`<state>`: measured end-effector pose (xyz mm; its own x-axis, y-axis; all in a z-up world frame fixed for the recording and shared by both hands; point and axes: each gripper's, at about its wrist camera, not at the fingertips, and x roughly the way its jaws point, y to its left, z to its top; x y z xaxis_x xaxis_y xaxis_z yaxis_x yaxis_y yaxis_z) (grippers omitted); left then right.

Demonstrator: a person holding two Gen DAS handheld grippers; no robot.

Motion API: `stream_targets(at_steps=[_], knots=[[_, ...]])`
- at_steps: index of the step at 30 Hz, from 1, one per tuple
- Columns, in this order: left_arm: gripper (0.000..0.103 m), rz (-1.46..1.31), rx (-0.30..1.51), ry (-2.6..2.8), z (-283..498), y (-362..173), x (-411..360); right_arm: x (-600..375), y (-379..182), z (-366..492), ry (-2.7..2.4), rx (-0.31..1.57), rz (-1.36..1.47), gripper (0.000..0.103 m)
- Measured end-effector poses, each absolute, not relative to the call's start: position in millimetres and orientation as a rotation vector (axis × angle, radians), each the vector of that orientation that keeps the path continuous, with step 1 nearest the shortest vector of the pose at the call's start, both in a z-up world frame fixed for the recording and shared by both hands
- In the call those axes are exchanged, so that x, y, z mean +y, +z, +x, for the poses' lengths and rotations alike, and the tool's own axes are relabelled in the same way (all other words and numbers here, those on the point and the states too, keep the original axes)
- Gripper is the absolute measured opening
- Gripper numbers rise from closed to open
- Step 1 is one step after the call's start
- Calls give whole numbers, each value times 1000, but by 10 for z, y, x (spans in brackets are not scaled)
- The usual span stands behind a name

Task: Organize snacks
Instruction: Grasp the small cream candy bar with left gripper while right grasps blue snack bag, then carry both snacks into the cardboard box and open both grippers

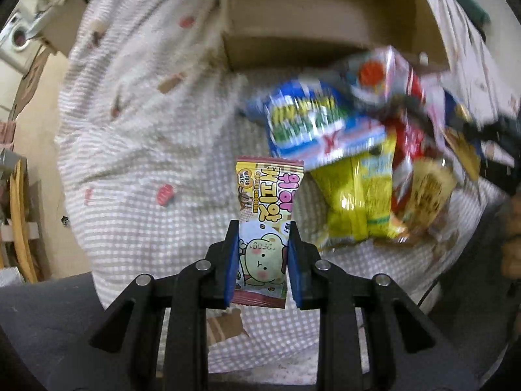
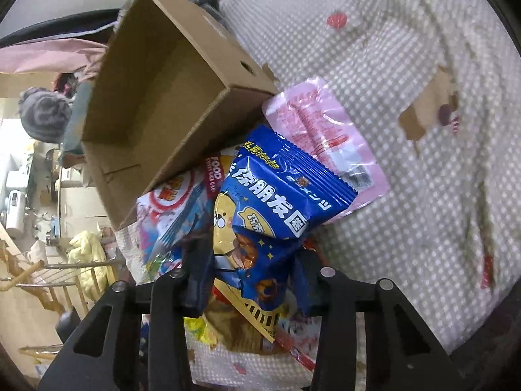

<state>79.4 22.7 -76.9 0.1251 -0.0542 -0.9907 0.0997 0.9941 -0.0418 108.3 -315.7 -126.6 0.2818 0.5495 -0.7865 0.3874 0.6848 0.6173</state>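
Glossy foil snack packets (image 2: 280, 192); matt cardboard box (image 2: 169, 97); checked cloth (image 2: 423, 179).

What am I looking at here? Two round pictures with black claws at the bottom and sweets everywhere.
Those claws are two hand-held grippers, one in each of a person's hands; each carries a wide-angle camera looking along its fingers. The left view shows the left gripper clamped on a small cookie packet. The right view shows the right gripper with a blue snack bag between its fingers; whether the pads press it yet is unclear. Beneath lies a checked bedcover with a heap of snacks beside an open, empty cardboard box, probably where the snacks go.
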Motion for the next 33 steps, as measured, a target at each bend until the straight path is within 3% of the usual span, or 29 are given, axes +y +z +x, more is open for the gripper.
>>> stream_targets(at_steps=[11, 21, 33], knots=[[22, -52, 1158, -78, 1256, -25, 305, -3462, -570, 991, 294, 1021, 847, 42], [23, -67, 1010, -100, 1866, -71, -71, -3345, -139, 1340, 444, 839, 704, 42], [23, -29, 997, -107, 2466, -445, -416, -2969, -467, 1908, 417, 886, 501, 42]])
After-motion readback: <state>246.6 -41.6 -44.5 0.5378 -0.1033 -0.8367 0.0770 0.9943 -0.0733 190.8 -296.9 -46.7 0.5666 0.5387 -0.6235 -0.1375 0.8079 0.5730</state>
